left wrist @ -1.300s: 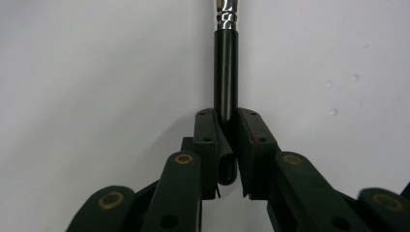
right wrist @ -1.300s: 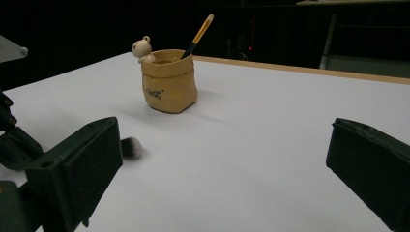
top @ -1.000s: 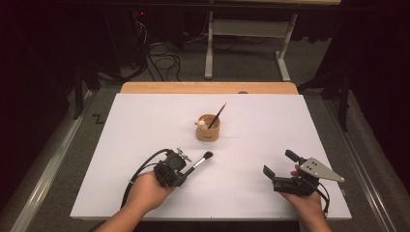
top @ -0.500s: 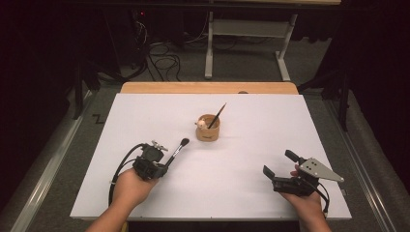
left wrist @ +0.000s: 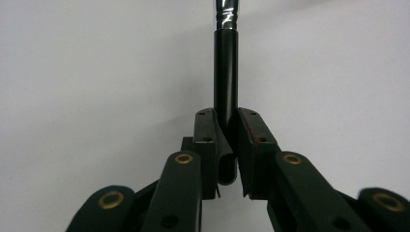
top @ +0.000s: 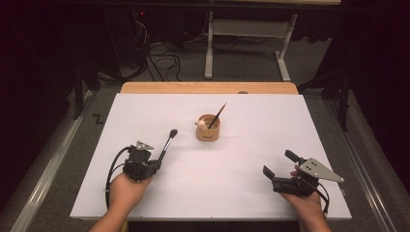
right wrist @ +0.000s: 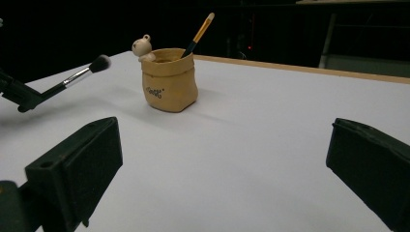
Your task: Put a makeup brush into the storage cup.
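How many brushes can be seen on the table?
2. One brush is clamped by its black handle in the left gripper, bristles pointing away from the person. The other brush stands in the small pot at the table's middle. More may hide inside the pot.

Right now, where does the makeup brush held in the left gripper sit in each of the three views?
High view: the makeup brush is left of centre, clamped in the left gripper, bristles pointing up the picture.
Left gripper view: its black handle rises from between the shut jaws to the top edge.
Right gripper view: at the left edge, bristle head pointing right.
Shared landmark: the tan pot that the brush points toward, in the high view and the right gripper view.
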Available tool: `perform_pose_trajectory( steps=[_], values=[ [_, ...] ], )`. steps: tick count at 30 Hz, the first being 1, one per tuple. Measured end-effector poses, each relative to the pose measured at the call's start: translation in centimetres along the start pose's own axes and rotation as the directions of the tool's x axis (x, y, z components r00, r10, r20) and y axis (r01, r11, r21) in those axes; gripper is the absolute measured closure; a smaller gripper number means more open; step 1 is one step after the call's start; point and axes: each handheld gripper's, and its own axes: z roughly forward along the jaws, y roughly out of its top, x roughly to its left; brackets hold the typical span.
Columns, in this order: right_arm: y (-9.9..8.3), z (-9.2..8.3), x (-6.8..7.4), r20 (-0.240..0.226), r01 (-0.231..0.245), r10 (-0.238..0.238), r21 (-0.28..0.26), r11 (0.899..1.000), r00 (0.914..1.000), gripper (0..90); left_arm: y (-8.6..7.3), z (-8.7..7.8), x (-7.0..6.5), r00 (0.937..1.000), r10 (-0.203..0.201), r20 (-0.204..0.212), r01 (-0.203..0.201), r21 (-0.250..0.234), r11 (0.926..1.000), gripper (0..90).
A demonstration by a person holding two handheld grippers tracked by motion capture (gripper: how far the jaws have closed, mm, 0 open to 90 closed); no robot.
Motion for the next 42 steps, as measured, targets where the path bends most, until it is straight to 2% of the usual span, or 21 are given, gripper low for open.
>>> perform_pose_trajectory(
  steps=[6, 9, 16, 26, 32, 38, 40, 42],
  values=[
    [0.0, 0.0, 0.1, 0.000, -0.001, 0.001, 0.005, 1.000, 1.0000, 0.3, -0.7, 0.0, 0.0, 0.9999, -0.014, -0.009, 0.013, -0.096, 0.9953, 79.4],
    [-0.1, 0.0, 0.1, 0.002, 0.000, 0.000, 0.006, 1.000, 1.0000, 0.3, -0.9, 0.1, -0.1, 0.9997, -0.005, -0.023, 0.002, -0.127, 0.9919, 79.5],
    [-0.2, 0.1, 0.1, 0.001, -0.002, 0.002, 0.009, 1.000, 1.0000, 0.3, -1.4, 0.4, -0.2, 0.9995, -0.025, -0.020, 0.021, -0.200, 0.9795, 79.4],
    [-0.2, 0.2, 0.1, 0.002, 0.003, -0.003, 0.010, 1.000, 1.0000, 0.3, -1.7, 0.4, -0.4, 0.9997, -0.023, -0.005, 0.021, -0.268, 0.9633, 79.4],
    [-0.3, 0.2, 0.1, 0.000, 0.010, -0.010, 0.011, 1.000, 0.9999, 0.3, -1.9, 0.2, -0.5, 1.0000, -0.003, -0.009, 0.000, -0.310, 0.9507, 79.4],
    [-0.3, 0.3, 0.1, -0.004, 0.010, -0.009, 0.015, 1.000, 0.9999, 0.3, -2.3, 0.3, -0.2, 0.9999, -0.009, 0.014, 0.013, -0.336, 0.9418, 79.4],
    [-0.3, 0.3, 0.2, -0.004, 0.010, -0.010, 0.015, 1.000, 0.9999, 0.3, -2.4, 0.2, -0.3, 0.9999, 0.004, 0.015, 0.001, -0.341, 0.9401, 79.4],
    [-0.3, 0.3, 0.2, -0.006, 0.013, -0.013, 0.014, 1.000, 0.9999, 0.3, -2.5, 0.1, -0.3, 0.9998, 0.005, 0.018, 0.002, -0.362, 0.9320, 79.4]
  ],
)
